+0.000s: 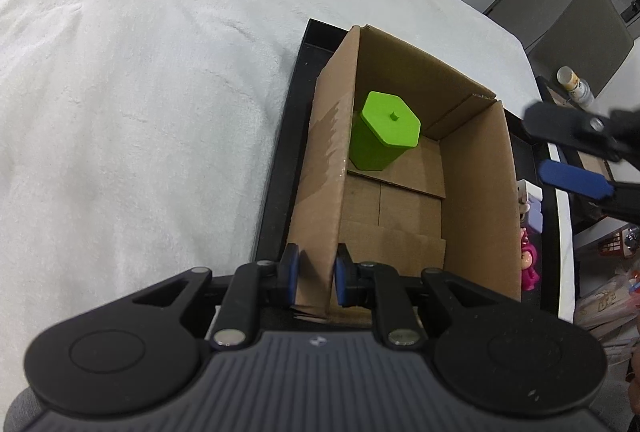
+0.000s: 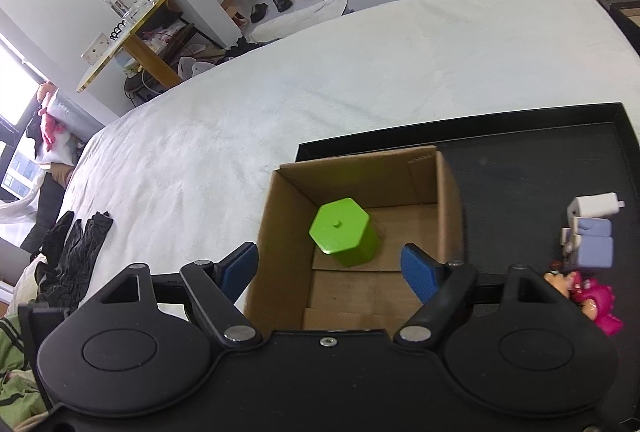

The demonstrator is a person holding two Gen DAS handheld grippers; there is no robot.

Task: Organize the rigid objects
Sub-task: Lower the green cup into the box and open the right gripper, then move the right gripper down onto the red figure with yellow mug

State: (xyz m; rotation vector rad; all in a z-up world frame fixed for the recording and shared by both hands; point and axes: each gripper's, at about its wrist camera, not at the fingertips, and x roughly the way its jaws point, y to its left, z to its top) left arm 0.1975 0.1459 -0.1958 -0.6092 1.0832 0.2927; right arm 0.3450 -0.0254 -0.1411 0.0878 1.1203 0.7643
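Green hexagonal container stands upright inside the cardboard box, toward its far-left corner, so one item looks sorted. Right gripper hangs released above the box, holding nothing. At nine o'clock, the left gripper is clenched on the box's wall. At three o'clock on the black tray lie a white-and-lavender block toy and pink figure, seemingly left to pack.

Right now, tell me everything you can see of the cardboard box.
The cardboard box is plain brown corrugated card, open-topped, standing upright on the black tray. Its floor is overlapping flaps. A green hexagonal container stands inside, near a far corner. The left gripper pinches one side wall; the right gripper hovers open above.
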